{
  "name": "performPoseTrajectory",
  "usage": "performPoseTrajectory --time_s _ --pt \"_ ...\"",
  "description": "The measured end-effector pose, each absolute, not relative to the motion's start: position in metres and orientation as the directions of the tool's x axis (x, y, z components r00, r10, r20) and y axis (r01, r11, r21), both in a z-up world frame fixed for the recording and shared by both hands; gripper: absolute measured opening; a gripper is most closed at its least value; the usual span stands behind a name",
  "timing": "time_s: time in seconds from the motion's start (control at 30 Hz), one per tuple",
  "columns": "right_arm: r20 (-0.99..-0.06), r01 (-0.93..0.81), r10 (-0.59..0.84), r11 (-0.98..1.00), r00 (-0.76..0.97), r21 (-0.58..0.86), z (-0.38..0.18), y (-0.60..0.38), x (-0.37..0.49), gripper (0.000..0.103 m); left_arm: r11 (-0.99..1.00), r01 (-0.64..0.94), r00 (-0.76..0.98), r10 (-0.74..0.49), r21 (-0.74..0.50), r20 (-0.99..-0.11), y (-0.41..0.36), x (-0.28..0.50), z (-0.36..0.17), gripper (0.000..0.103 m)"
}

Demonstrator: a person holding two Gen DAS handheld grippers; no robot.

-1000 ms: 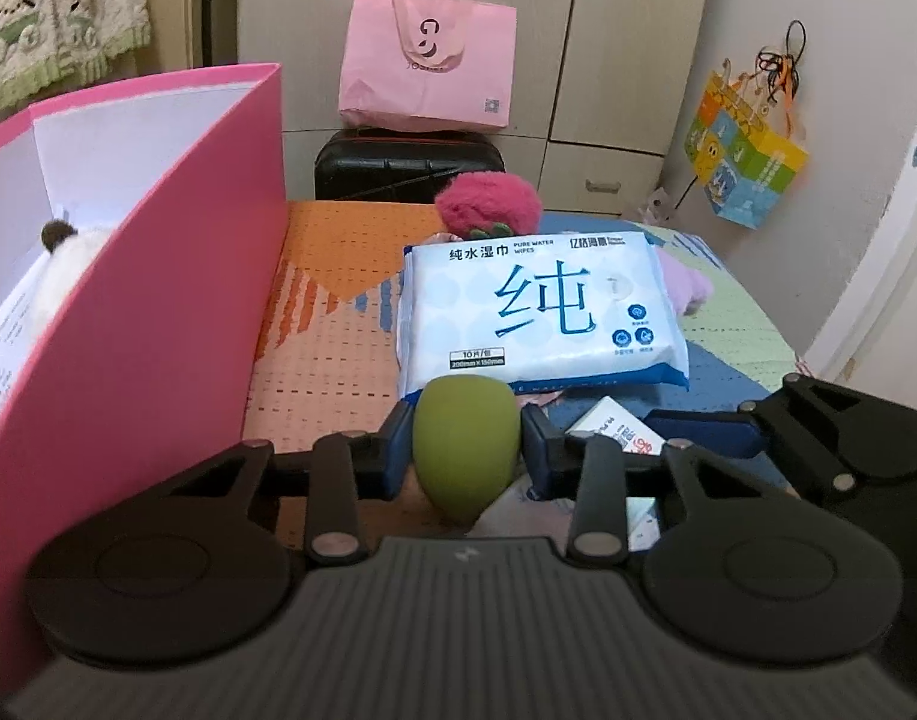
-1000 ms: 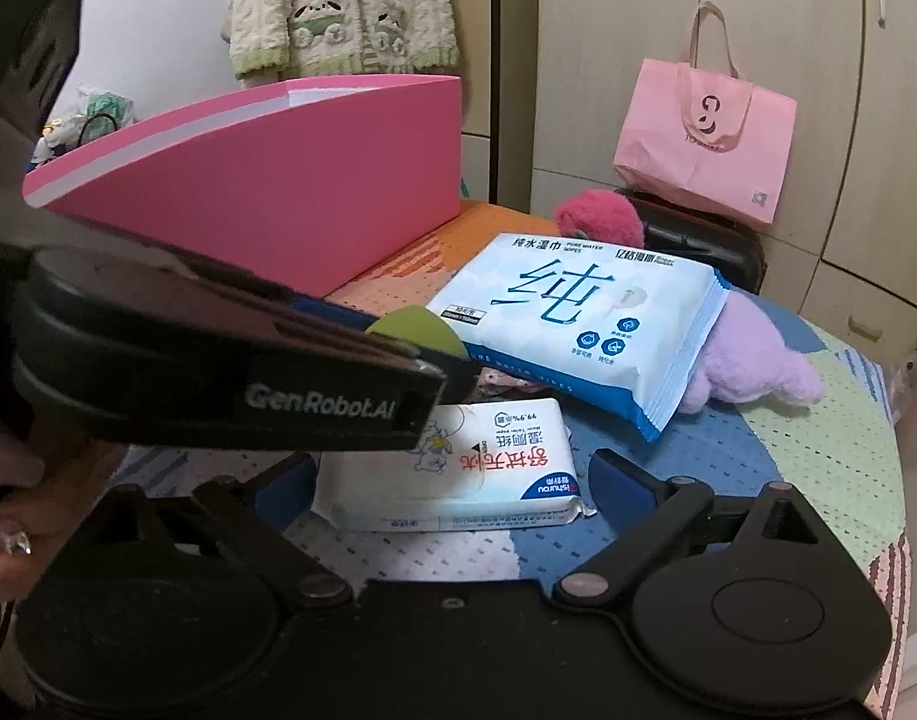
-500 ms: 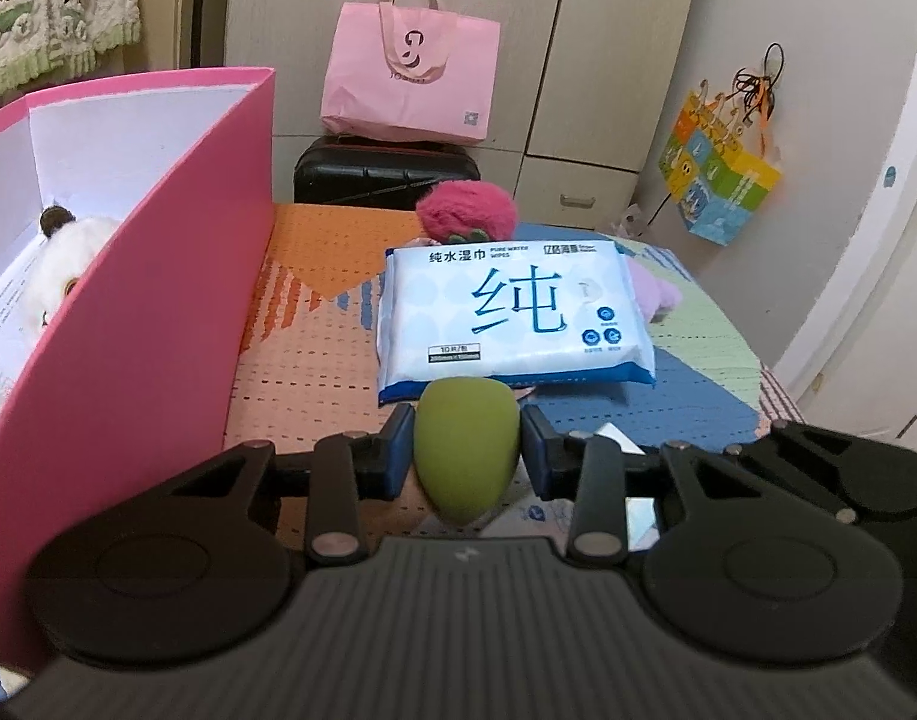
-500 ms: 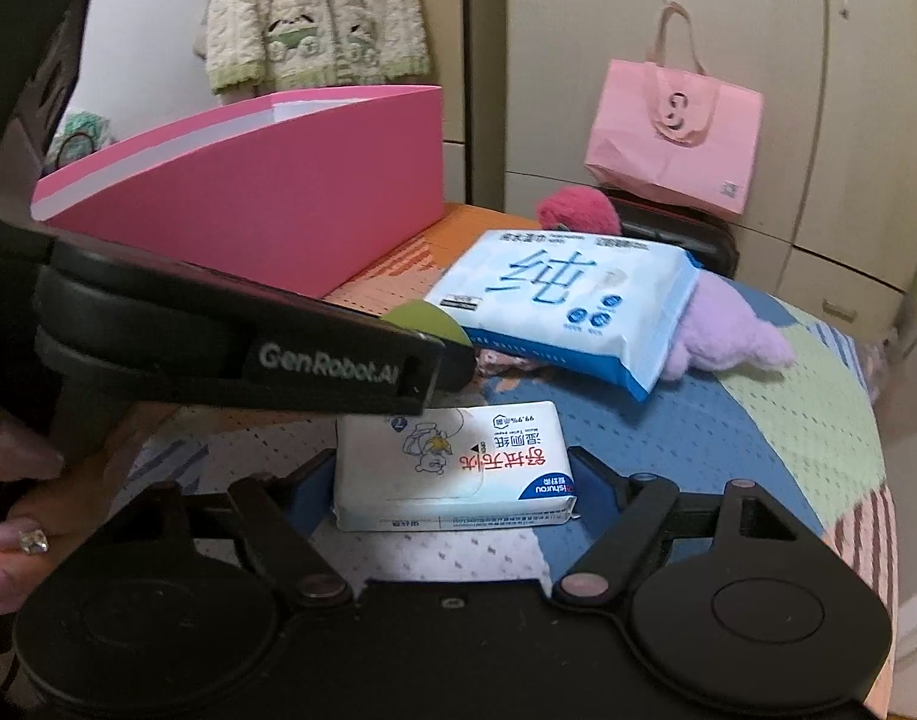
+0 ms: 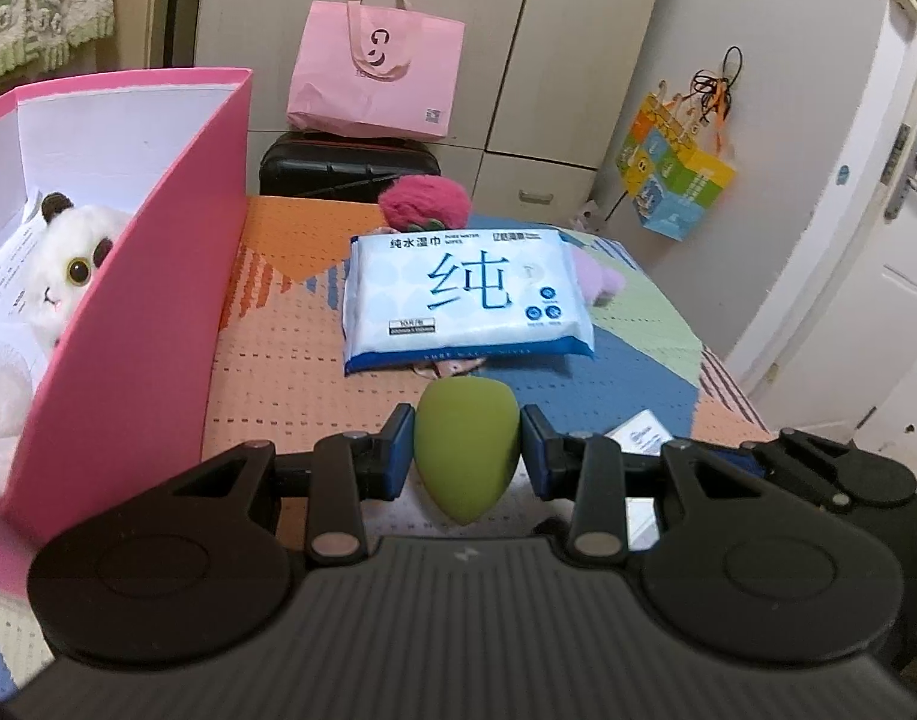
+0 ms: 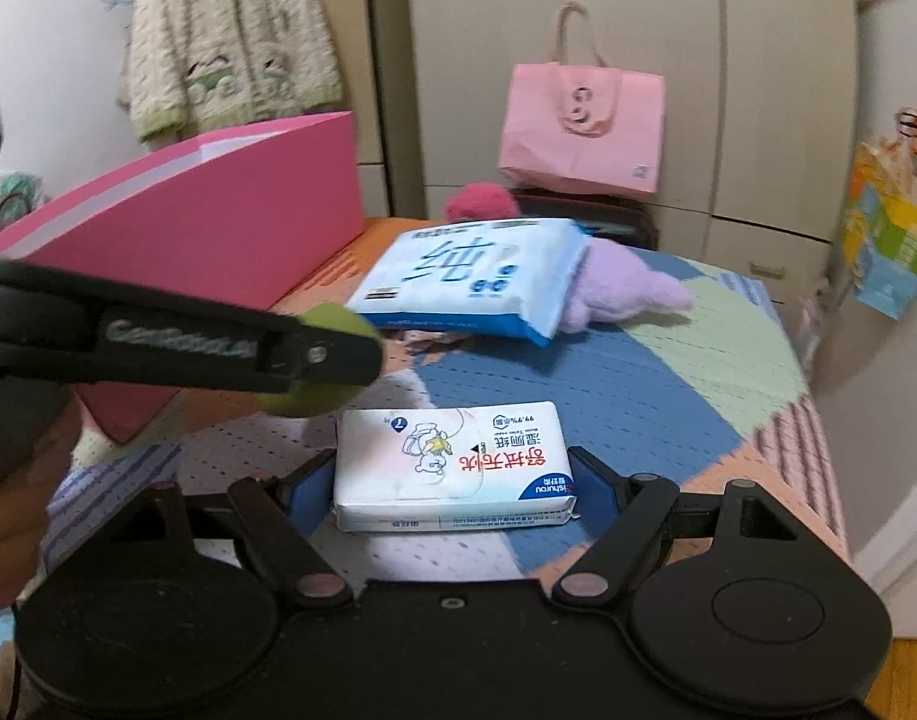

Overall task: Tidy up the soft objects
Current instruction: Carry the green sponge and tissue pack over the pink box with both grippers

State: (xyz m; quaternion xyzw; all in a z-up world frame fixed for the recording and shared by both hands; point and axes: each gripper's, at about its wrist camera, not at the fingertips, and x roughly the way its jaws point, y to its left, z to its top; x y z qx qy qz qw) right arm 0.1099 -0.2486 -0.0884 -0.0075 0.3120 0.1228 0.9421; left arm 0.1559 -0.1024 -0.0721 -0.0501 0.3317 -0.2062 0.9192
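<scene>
A green teardrop-shaped makeup sponge is pinched between the blue pads of the left gripper, held above the patchwork-covered table with the open pink cardboard box at its ten o'clock. A small white rectangular pack of wet tissues is bracketed by the right gripper, whose jaws are set about as wide as the pack; whether the pads press on it cannot be told. The large blue-and-white pack of wet wipes is seen at twelve o'clock of the sponge.

Green teardrop sponge (point down) is pinched; small white wipes pack lies flat on the cloth.
</scene>
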Motion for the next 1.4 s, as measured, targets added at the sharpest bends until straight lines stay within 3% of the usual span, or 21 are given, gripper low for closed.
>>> performPoseTrajectory --time_s 0.87,1.4 --pt "-0.593 -0.164 0.228 0.973 0.772 0.161 -0.083 -0.251 0.064 0.083 0.863 0.420 0.623 -0.498 -0.280 -0.603 -0.068 0.094 -0.063 0.036" --pt "-0.622 -0.387 0.432 0.896 0.653 0.216 -0.051 -0.220 0.029 0.083 0.883 0.371 0.593 -0.463 -0.288 -0.659 0.003 0.056 -0.054 0.036"
